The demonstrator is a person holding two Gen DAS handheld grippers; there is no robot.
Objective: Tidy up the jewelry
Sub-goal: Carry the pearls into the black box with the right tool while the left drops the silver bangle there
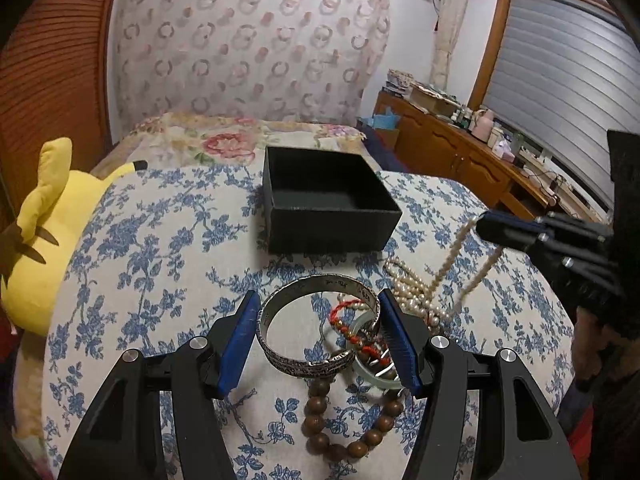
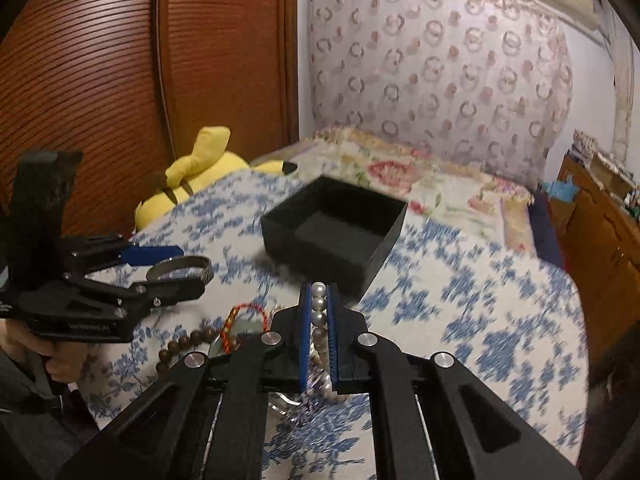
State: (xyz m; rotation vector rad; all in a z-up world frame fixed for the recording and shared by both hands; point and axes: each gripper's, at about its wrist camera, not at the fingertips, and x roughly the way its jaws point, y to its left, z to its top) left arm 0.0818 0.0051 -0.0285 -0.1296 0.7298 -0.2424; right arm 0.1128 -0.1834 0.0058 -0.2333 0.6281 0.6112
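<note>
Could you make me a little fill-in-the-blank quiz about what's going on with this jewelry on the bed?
1. The right hand-held gripper is shut on a string of ____.
2. The silver bangle sits between the pads of the ____ hand-held gripper.
3. The open box is ____ in colour.
4. The plush toy is ____.

Missing words: pearls; left; black; yellow
</note>
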